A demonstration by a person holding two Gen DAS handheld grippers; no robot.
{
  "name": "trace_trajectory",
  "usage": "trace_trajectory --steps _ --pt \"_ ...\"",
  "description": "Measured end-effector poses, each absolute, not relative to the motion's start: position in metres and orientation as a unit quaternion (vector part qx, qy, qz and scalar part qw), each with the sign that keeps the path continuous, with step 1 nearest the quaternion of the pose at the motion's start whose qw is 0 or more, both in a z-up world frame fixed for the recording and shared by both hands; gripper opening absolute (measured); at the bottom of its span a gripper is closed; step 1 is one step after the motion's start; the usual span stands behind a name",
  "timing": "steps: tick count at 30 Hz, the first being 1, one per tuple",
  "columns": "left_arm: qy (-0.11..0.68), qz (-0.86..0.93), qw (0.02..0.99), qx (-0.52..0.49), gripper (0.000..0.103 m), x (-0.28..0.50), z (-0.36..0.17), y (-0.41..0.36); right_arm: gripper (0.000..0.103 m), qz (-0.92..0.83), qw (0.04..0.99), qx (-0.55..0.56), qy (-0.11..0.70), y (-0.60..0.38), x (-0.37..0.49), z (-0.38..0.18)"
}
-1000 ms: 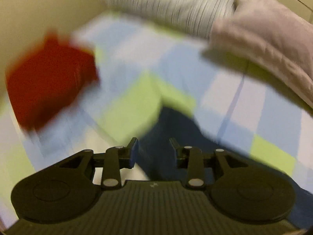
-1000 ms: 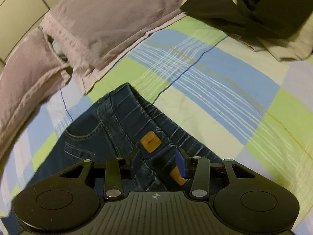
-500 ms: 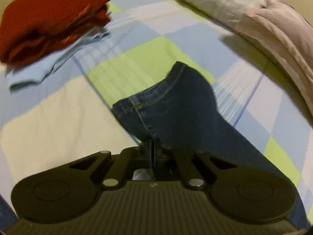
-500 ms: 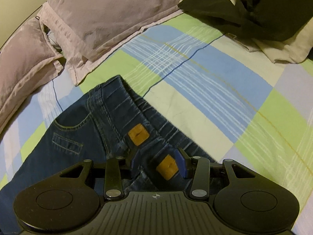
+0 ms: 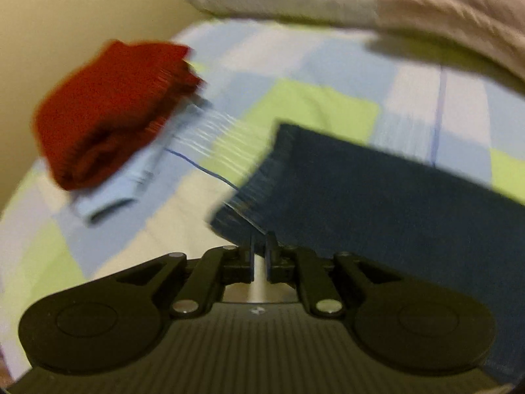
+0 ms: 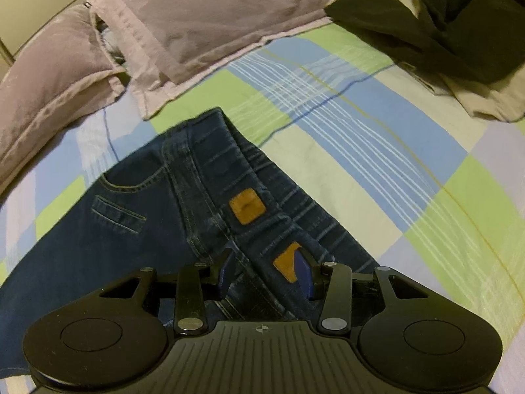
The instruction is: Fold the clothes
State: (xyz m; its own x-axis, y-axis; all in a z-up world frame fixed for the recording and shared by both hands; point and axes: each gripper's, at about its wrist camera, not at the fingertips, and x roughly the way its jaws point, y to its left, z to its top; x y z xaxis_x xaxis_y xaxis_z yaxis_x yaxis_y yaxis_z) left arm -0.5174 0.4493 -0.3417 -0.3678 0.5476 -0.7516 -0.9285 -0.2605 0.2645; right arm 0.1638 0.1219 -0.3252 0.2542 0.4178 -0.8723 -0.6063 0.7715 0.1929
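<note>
Your left wrist view smeared: red garment (image 5: 111, 111), jeans (image 5: 377, 197) hem blurred; grip on hem unclear. Black clothes (image 6: 443, 23) cut off by top-right edge in your right view

Bed (image 6: 377, 151) wearing a checked blue, green and cream sheet; mauve pillows (image 6: 213, 16) lying along its head, cream wall (image 5: 65, 26) standing behind.

No readable text, label, brand or number shows anywhere.
</note>
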Motion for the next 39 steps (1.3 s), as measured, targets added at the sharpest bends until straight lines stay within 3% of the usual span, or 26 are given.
trace_trajectory --steps 4,12,23,32,33,34,35,39 --pt "0.326 0.743 0.508 -0.288 0.008 -0.506 -0.317 0.434 0.043 0.352 0.78 -0.084 0.51 0.125 0.18 -0.322" --pt "0.322 0.638 0.607 -0.349 0.01 -0.41 -0.307 0.383 0.043 0.415 0.727 -0.027 0.546 0.131 0.239 -0.341" --pt "0.32 0.596 0.618 -0.4 0.01 -0.331 -0.304 0.34 0.043 0.486 0.587 0.068 0.644 0.073 0.288 -0.381" --pt "0.337 0.578 0.619 -0.412 0.01 -0.298 -0.308 0.314 0.043 0.569 0.522 0.087 0.629 0.078 0.293 -0.399" --pt "0.339 0.576 0.62 -0.41 0.01 -0.295 -0.308 0.313 0.04 0.576 0.517 0.076 0.629 0.085 0.29 -0.401" --pt "0.341 0.575 0.621 -0.41 0.01 -0.293 -0.308 0.313 0.012 0.582 0.514 0.061 0.627 0.092 0.286 -0.402" --pt "0.342 0.574 0.621 -0.41 0.01 -0.291 -0.308 0.312 0.003 0.587 0.52 0.038 0.619 0.098 0.281 -0.402" --pt "0.339 0.576 0.627 -0.4 0.01 -0.288 -0.301 0.306 0.002 0.604 0.573 -0.029 0.553 0.104 0.259 -0.372"
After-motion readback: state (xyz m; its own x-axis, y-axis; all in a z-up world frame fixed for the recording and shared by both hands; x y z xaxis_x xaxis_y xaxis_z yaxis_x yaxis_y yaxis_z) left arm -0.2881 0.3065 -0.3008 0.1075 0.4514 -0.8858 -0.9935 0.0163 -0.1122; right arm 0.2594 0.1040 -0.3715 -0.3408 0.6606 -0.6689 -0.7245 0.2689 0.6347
